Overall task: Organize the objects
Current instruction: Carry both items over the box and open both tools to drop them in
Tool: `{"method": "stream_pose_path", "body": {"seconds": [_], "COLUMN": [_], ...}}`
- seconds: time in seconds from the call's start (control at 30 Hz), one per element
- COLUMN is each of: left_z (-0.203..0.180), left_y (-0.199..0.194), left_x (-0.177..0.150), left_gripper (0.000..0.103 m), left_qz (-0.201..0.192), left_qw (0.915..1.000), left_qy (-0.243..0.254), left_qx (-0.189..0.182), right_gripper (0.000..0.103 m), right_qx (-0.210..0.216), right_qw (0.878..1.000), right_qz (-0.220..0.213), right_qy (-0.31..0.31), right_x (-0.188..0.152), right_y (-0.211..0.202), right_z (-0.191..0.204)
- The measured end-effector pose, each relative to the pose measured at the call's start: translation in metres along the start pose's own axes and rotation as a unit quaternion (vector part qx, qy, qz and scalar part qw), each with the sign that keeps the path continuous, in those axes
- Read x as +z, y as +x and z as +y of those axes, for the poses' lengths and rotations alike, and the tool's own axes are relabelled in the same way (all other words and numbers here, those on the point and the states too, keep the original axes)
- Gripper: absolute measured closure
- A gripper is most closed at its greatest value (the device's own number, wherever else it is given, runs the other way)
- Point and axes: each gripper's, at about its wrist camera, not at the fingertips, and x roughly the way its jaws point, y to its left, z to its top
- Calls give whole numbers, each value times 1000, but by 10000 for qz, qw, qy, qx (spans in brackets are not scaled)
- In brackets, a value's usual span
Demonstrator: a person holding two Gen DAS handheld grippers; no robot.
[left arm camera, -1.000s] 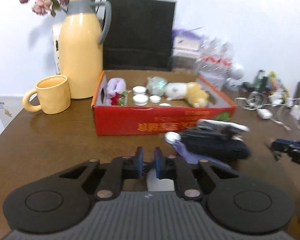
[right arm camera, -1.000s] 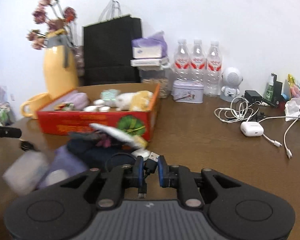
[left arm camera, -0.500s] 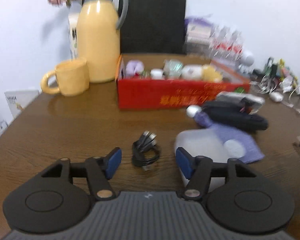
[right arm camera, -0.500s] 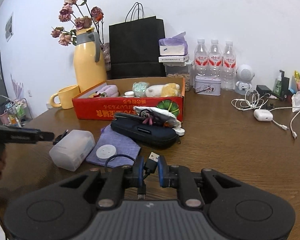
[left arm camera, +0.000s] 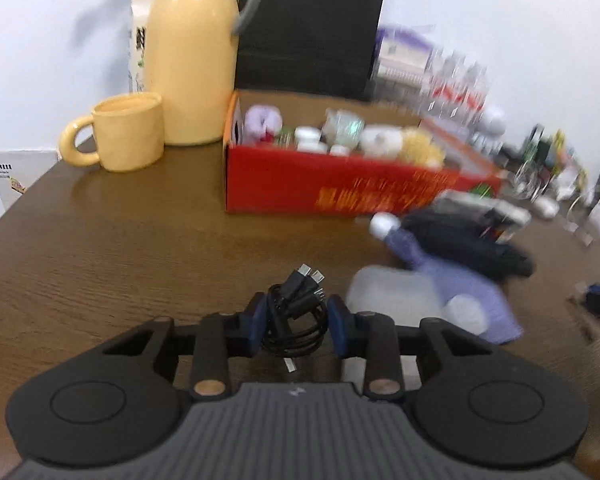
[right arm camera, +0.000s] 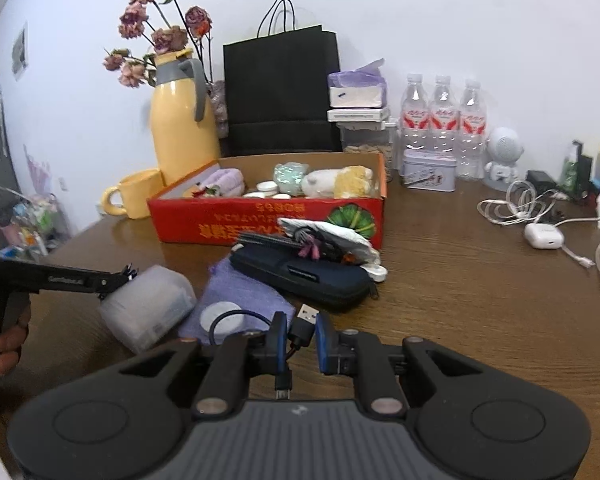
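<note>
1. The left gripper (left arm camera: 296,322) has its jaws closing around a coiled black cable bundle (left arm camera: 294,316) lying on the table (left arm camera: 120,248); the blue pads sit just beside the coil at 9 and 3 o'clock, and whether they press on it cannot be told.
2. The right gripper (right arm camera: 300,340) is narrow, clamped on a black USB cable (right arm camera: 302,322) whose plug points toward 12 o'clock.
3. Both grippers tilt downward over the table; in the right wrist view a hand (right arm camera: 4,332) at 9 o'clock holds the left tool's handle.
4. From the left gripper, a frosted plastic box (left arm camera: 392,294) lies at 2 o'clock, touching a purple cloth (left arm camera: 468,300); a dark zip case (left arm camera: 468,244) lies beyond.
5. A red cardboard box (left arm camera: 340,192) with small items stands at 12 o'clock, a yellow mug (left arm camera: 124,138) and yellow jug (left arm camera: 196,60) at 11 o'clock.
6. A black paper bag (right arm camera: 280,88) and water bottles (right arm camera: 442,120) stand against the white wall.
</note>
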Motion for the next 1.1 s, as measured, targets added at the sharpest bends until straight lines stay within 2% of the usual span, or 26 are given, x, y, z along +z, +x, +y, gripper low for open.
{"method": "stream_pose_path", "body": {"seconds": [0.13, 0.17, 0.23, 0.33, 0.4, 0.47, 0.57, 0.63, 0.67, 0.73, 0.77, 0.8, 0.93, 1.03, 1.1], "left_z": [1, 0, -4, -20, -27, -33, -36, -30, -27, -20, -19, -19, -18, -19, -22], "left_y": [-21, -19, -5, 35, 82, 135, 189, 207, 211, 212, 212, 213, 209, 181, 152], "left_x": [33, 44, 69, 118, 146, 165, 176, 180, 181, 180, 178, 176, 169, 171, 171], "left_gripper": [70, 70, 70, 70, 69, 69, 67, 60, 51, 43, 40, 38, 38, 38, 27], "left_qz": [-434, -488, -475, -435, -43, 480, 888, 954, 948, 873, 866, 876, 959, 768, 508], "left_qw": [9978, 9966, 9946, 9937, 9936, 9933, 9901, 9924, 9930, 9942, 9943, 9942, 9932, 9947, 9956], "left_qy": [-13, -12, 55, 505, 721, 873, 1063, 763, 670, 582, 566, 551, 573, 570, 658], "left_qx": [-496, -670, -926, -899, -868, -582, -240, -177, -206, -252, -261, -279, -320, -372, -439], "right_gripper": [89, 89, 89, 89, 89, 89, 88, 86, 80, 78, 69, 68, 70, 68, 65], "right_qx": [316, 468, 538, 481, 385, 270, -67, -289, -427, -515, -455, -462, -612, -411, -288], "right_qw": [9994, 9986, 9980, 9966, 9968, 9971, 9933, 9893, 9879, 9847, 9859, 9869, 9870, 9908, 9935], "right_qz": [-77, -226, -284, -379, -133, 293, 1046, 1394, 1454, 1621, 1555, 1463, 1372, 1277, 1098], "right_qy": [73, -112, -193, -558, -691, -651, -487, -315, -329, -387, -412, -499, -566, -169, -119], "right_x": [32, 58, 71, 119, 154, 178, 192, 189, 186, 182, 182, 181, 180, 184, 188], "right_y": [10, 22, 30, 71, 123, 176, 260, 297, 309, 315, 312, 310, 310, 296, 271], "right_z": [-9, -9, -8, -5, -4, -6, -13, -18, -19, -18, -17, -16, -23, -29, -25]}}
